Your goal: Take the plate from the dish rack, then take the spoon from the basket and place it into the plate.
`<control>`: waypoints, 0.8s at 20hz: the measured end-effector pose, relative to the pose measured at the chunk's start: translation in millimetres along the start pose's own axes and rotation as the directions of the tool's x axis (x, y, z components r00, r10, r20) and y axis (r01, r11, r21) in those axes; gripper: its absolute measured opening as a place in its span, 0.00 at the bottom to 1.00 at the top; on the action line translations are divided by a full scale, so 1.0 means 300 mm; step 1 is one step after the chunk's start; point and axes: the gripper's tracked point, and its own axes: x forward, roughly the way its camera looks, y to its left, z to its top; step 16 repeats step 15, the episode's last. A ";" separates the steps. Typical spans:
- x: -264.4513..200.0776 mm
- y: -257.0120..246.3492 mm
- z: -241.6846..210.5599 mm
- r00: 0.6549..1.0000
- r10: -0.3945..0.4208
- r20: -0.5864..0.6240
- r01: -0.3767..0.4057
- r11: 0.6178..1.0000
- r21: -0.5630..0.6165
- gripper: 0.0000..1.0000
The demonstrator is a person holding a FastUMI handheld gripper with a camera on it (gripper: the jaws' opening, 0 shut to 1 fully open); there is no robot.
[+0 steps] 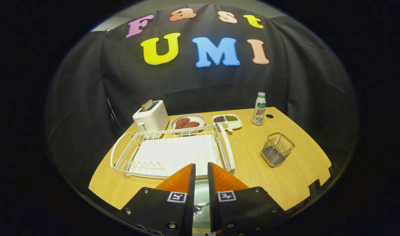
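**Plate and spoon sitting beneath your gripper**

The pale green plate (201, 196) is lying under your gripper (201, 170), showing through the narrow gap between the fingers, with the shiny spoon (198, 209) resting in it. Your fingers are standing nearly together, gripping nothing. Just ahead of them the white dish rack (172, 152) is sitting bare on the wooden table (295, 177). To its right, well apart, the wire basket (277, 149) is standing. Beyond the rack, a white toaster (150, 118), a plate of meat (188, 123), a divided dish (227, 120) and a bottle (259, 109) are lining up; the bottle's label is too small to make out.
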 end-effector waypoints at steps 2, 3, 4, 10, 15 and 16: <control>-0.006 -0.016 0.022 1.000 -0.012 0.010 0.012 1.000 0.005 0.20; -0.011 -0.028 0.042 1.000 -0.017 0.023 0.017 1.000 0.006 0.20; -0.017 -0.037 0.072 0.999 -0.021 0.041 0.021 1.000 0.005 0.20; -0.138 -0.065 0.431 0.959 -0.013 0.284 0.029 0.998 -0.053 0.20; -0.247 -0.113 0.711 0.873 -0.029 0.487 0.073 0.995 -0.073 0.44; -0.247 -0.113 0.711 0.873 -0.029 0.487 0.073 0.995 -0.073 0.44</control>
